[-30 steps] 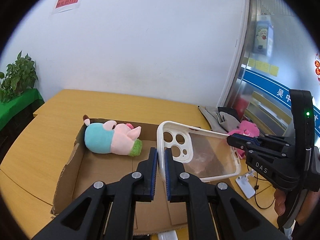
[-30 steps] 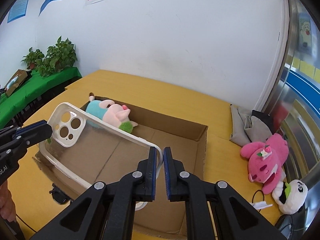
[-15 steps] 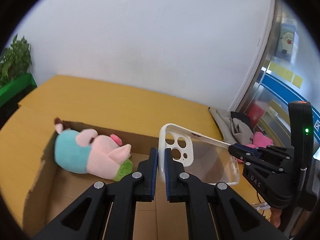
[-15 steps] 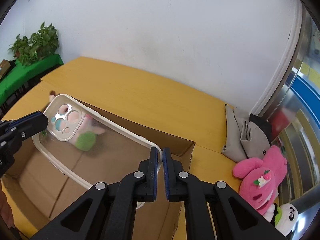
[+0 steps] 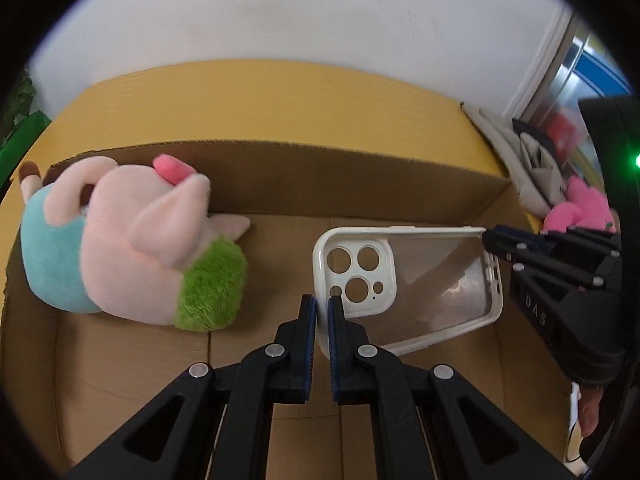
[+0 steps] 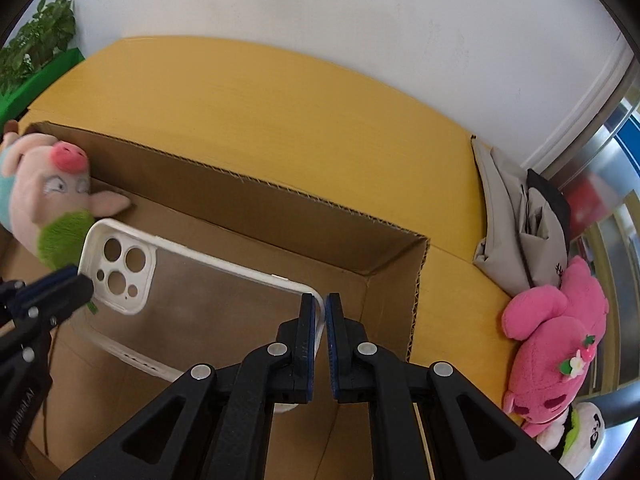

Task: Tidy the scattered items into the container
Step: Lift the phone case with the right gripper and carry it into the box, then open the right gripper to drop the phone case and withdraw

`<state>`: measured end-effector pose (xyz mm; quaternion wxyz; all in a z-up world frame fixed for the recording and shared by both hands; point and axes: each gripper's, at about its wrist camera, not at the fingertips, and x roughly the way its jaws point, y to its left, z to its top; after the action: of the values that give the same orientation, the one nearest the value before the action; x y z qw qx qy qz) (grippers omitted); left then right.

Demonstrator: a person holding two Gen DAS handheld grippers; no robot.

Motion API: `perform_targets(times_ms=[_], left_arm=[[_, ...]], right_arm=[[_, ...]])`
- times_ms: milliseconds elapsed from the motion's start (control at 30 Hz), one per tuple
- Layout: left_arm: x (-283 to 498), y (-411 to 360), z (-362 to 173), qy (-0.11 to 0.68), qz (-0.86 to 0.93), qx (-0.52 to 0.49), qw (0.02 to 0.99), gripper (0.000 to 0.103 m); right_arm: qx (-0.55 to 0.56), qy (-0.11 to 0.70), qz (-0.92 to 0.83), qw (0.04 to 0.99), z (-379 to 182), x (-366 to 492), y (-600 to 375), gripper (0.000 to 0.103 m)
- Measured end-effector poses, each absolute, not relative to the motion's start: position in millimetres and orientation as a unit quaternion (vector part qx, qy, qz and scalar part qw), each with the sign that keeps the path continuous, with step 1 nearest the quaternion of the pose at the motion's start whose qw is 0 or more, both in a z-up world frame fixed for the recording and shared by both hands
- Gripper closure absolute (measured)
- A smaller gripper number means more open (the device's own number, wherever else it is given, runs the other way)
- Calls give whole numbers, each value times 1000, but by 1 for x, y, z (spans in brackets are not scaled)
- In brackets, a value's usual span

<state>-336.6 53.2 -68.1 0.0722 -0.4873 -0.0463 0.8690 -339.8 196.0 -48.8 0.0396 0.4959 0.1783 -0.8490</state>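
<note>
Left wrist view: both grippers, left and right, have fingers clamped on phone case over box; uneven release could flip it toward 9 o'clock onto the pig plush.

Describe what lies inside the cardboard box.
Inside the cardboard box lies a plush pig; a phone case hangs over its floor. The near corners are hidden by the tongs.
</note>
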Motion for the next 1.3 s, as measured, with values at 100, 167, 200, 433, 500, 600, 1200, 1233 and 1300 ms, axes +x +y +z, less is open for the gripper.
perform_targets(times_ms=[100, 167, 200, 433, 500, 600, 1200, 1233, 1300], left_arm=[[-340, 49, -78, -58, 859, -503, 78, 97], [-345, 45, -83, -69, 851, -514, 82, 97], [-346, 44, -84, -65, 851, -516, 76, 97], [-358, 42, -99, -46, 839, -541, 47, 99], [-358, 43, -99, -36, 841, -539, 42, 99], [-357, 43, -99, -33, 843, -535, 39, 99], [-323, 2, -73, -180, 870, -452, 81, 47], [-321, 2, -69, -175, 874, -446, 80, 47], [-326, 10, -60, -157, 882, -435, 89, 47]], right_arm=[[502, 182, -845, 41, -58, -346, 196, 99], [506, 184, -842, 40, -64, -349, 196, 99], [508, 183, -841, 42, -66, -351, 196, 102], [508, 181, -841, 33, -78, -363, 200, 103], [508, 176, -843, 32, -81, -363, 203, 103], [500, 167, -849, 42, -78, -356, 205, 103], [531, 125, -832, 107, -92, -313, 179, 59], [537, 130, -827, 99, -97, -316, 179, 60], [537, 123, -830, 90, -98, -321, 181, 60]])
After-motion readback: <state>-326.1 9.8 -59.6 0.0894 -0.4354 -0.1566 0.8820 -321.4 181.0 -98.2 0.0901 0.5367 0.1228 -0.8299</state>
